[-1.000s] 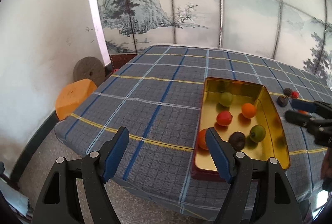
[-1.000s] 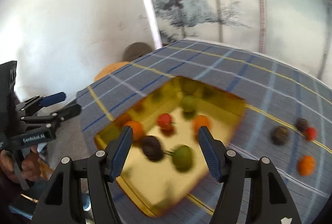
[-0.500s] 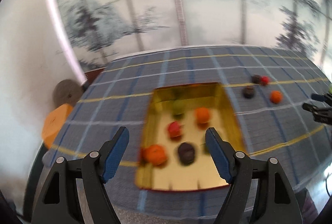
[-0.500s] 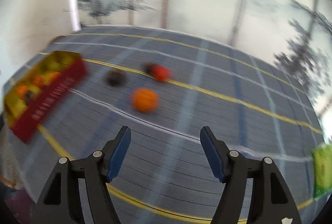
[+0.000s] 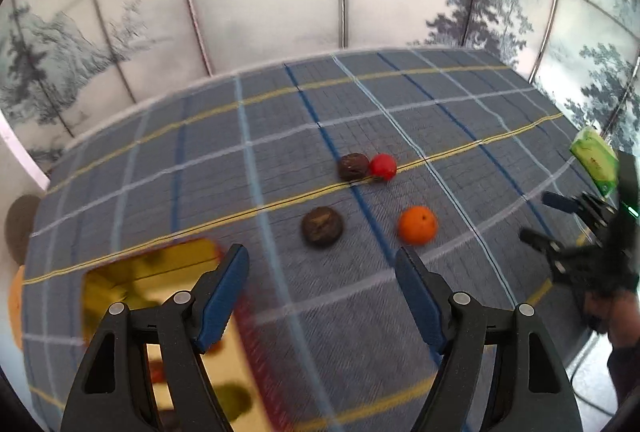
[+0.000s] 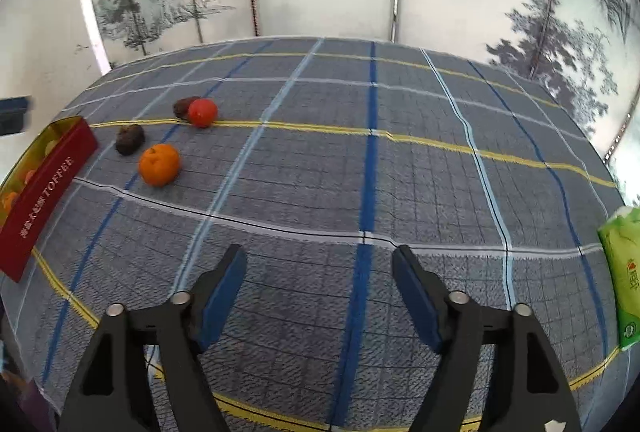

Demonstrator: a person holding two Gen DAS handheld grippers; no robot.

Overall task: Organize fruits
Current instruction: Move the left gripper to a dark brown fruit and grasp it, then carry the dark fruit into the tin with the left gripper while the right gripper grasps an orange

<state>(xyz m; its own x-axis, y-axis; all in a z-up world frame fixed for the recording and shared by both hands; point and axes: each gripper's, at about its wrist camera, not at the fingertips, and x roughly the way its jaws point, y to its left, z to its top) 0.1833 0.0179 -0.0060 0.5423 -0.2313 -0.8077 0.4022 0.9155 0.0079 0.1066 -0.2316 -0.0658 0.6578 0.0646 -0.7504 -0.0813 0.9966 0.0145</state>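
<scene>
Loose fruits lie on the plaid tablecloth: an orange point(image 5: 417, 225) point(image 6: 159, 164), a red fruit point(image 5: 383, 166) point(image 6: 202, 112), a dark brown fruit point(image 5: 322, 226) point(image 6: 129, 139) and a second brown one point(image 5: 353, 166) point(image 6: 183, 106) touching the red one. The gold tin with red sides point(image 5: 120, 276) point(image 6: 44, 187) holds several fruits. My left gripper point(image 5: 322, 296) is open and empty, just short of the brown fruit and the orange. My right gripper point(image 6: 318, 292) is open and empty over bare cloth, far right of the fruits; it also shows in the left wrist view point(image 5: 552, 220).
A green packet point(image 6: 624, 272) point(image 5: 594, 159) lies at the table's right edge. Painted screen panels stand behind the table. An orange stool point(image 5: 16, 304) and a dark round object point(image 5: 18, 228) sit on the floor at the left.
Both grippers have swung right, away from the tin. The left view now centres on the loose fruits instead of the tin; the right view has steadied with the fruits at its left.
</scene>
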